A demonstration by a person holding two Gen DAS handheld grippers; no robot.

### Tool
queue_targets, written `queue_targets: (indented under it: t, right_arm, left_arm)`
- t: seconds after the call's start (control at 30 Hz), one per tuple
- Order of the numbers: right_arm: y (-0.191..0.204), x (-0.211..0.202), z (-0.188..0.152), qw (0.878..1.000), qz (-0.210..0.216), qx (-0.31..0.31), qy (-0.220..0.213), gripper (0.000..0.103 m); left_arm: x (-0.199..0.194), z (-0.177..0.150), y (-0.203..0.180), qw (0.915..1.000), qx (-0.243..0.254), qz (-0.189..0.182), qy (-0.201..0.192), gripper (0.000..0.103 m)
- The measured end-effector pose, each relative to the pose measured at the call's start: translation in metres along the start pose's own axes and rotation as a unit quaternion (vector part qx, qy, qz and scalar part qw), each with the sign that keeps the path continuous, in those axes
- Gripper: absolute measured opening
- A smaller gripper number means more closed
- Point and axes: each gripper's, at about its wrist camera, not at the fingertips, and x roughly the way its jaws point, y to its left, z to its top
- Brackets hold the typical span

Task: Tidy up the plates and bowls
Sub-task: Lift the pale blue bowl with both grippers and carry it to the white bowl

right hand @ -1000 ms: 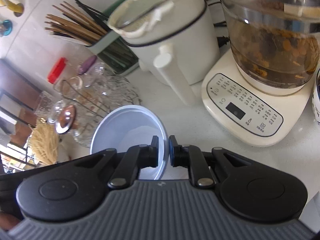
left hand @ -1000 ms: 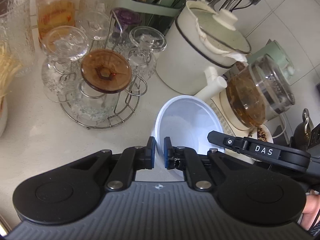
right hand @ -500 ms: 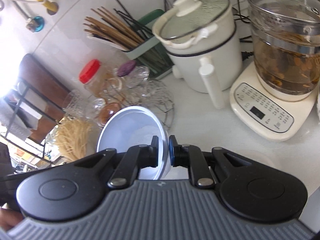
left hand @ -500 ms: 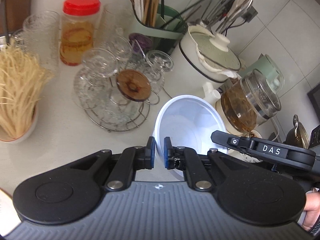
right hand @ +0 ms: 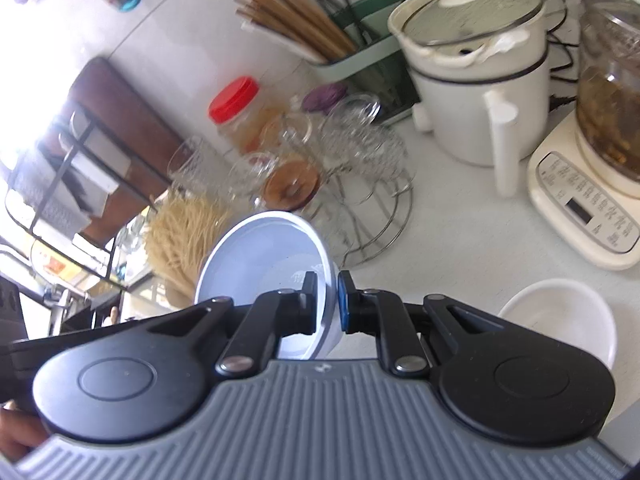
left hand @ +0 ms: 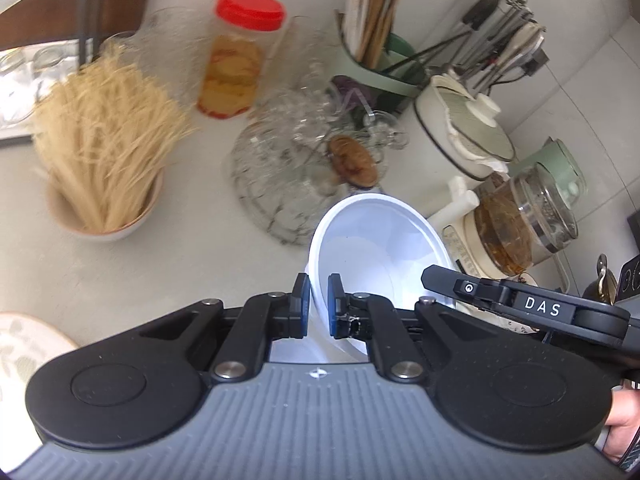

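Item: white bowl (left hand: 376, 248), tilted, held above the countertop (left hand: 120, 272) between both your tools. Your left gripper (left hand: 315, 312) is clamped on its near rim; your right gripper (right hand: 325, 304) is clamped on the opposite rim. Nearby stock: second white bowl (right hand: 560, 316) on the counter at right, glass cup rack (right hand: 360, 184), noodle bowl (left hand: 104, 184), red-lidded jar (left hand: 236, 64), white electric pot (right hand: 476, 80).

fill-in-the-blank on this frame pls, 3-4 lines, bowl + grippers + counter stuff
Both the left gripper and the right gripper pinch the rim of the same ____ bowl.
The jar has a ____ lid.
The chopsticks stand in a ____ holder.
A second white bowl sits on the ____.

Missing: white; red; green; counter
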Motion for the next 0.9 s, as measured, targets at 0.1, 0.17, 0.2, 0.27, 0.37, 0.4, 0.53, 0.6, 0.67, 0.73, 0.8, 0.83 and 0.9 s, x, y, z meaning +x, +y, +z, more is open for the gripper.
queue_targets:
  t: [0.1, 0.17, 0.2, 0.27, 0.37, 0.4, 0.53, 0.6, 0.67, 0.73, 0.8, 0.83, 0.9]
  right_arm:
    - [0.008, 0.006, -0.005, 1.000, 0.005, -0.008, 0.013, 0.013]
    - [0.012, 0.009, -0.009, 1.000, 0.006, -0.012, 0.020, 0.013]
    - [0.015, 0.010, -0.010, 1.000, 0.006, -0.016, 0.023, 0.013]
    - [0.020, 0.013, -0.014, 0.999, 0.004, -0.023, 0.029, 0.013]
    - [0.026, 0.018, -0.020, 0.999, 0.003, -0.031, 0.042, 0.013]
    - [0.027, 0.020, -0.021, 0.998, 0.003, -0.034, 0.046, 0.013]
    - [0.029, 0.028, -0.030, 0.997, 0.001, -0.041, 0.065, 0.013]
    - [0.028, 0.031, -0.034, 0.996, 0.000, -0.040, 0.074, 0.013]
    - [0.028, 0.034, -0.039, 0.996, -0.001, -0.043, 0.080, 0.013]
    - [0.028, 0.035, -0.042, 0.995, -0.008, -0.052, 0.084, 0.013]
    - [0.029, 0.037, -0.046, 0.994, -0.015, -0.057, 0.090, 0.013]
    - [0.029, 0.038, -0.048, 0.994, -0.017, -0.057, 0.094, 0.013]
    - [0.028, 0.042, -0.051, 0.993, -0.020, -0.057, 0.102, 0.013]
  left_arm:
    - [-0.005, -0.006, 0.010, 0.9999, -0.010, 0.005, 0.001, 0.010]
    - [-0.008, -0.010, 0.016, 0.9999, -0.015, 0.007, 0.001, 0.010]
    - [-0.009, -0.012, 0.019, 0.9998, -0.019, 0.008, 0.002, 0.010]
    - [-0.011, -0.015, 0.024, 0.9996, -0.025, 0.011, 0.003, 0.010]
    - [-0.010, -0.021, 0.033, 0.9991, -0.039, 0.015, 0.009, 0.010]
    - [-0.009, -0.023, 0.036, 0.9989, -0.043, 0.016, 0.012, 0.010]
    - [-0.006, -0.033, 0.047, 0.9980, -0.055, 0.021, 0.024, 0.010]
    - [-0.005, -0.037, 0.050, 0.9975, -0.059, 0.023, 0.030, 0.010]
    - [-0.003, -0.042, 0.052, 0.9973, -0.060, 0.023, 0.036, 0.010]
    - [-0.002, -0.045, 0.053, 0.9971, -0.060, 0.024, 0.039, 0.010]
    - [0.000, -0.049, 0.055, 0.9968, -0.061, 0.025, 0.045, 0.010]
    - [0.001, -0.050, 0.056, 0.9966, -0.063, 0.024, 0.047, 0.010]
    - [0.004, -0.051, 0.059, 0.9961, -0.066, 0.024, 0.053, 0.010]
